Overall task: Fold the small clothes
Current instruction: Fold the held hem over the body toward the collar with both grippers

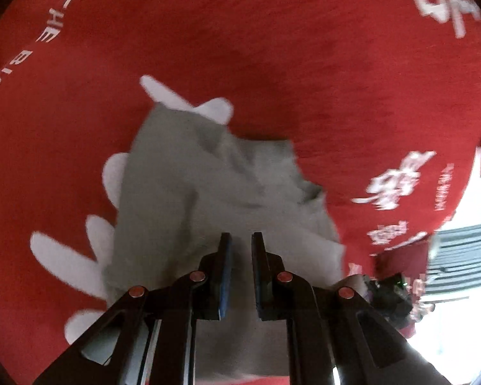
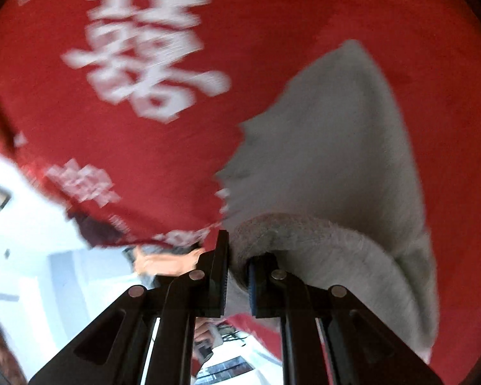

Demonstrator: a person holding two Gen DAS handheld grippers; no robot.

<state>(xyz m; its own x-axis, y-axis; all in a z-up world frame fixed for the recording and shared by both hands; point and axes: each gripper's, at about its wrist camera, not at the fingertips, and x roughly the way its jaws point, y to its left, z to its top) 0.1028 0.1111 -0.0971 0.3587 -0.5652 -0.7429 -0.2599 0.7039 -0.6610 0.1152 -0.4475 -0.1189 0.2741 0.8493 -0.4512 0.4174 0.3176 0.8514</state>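
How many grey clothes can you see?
1 grey garment, lying on the red cloth and pinched by both grippers. More could be hidden underneath.

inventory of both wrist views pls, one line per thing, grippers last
grey garment: 1, grey, lying on the red cloth, partly lifted; an edge runs between each gripper's fingers
red cloth: 1, red with white lettering and shapes, under the garment, fills most of both views
striped item: 1, dark with light stripes, beyond the cloth's edge, left wrist view; too blurred to name
left gripper: 1, black, blue pads, shut on grey garment
right gripper: 1, black, blue pads, shut on a rolled edge of it
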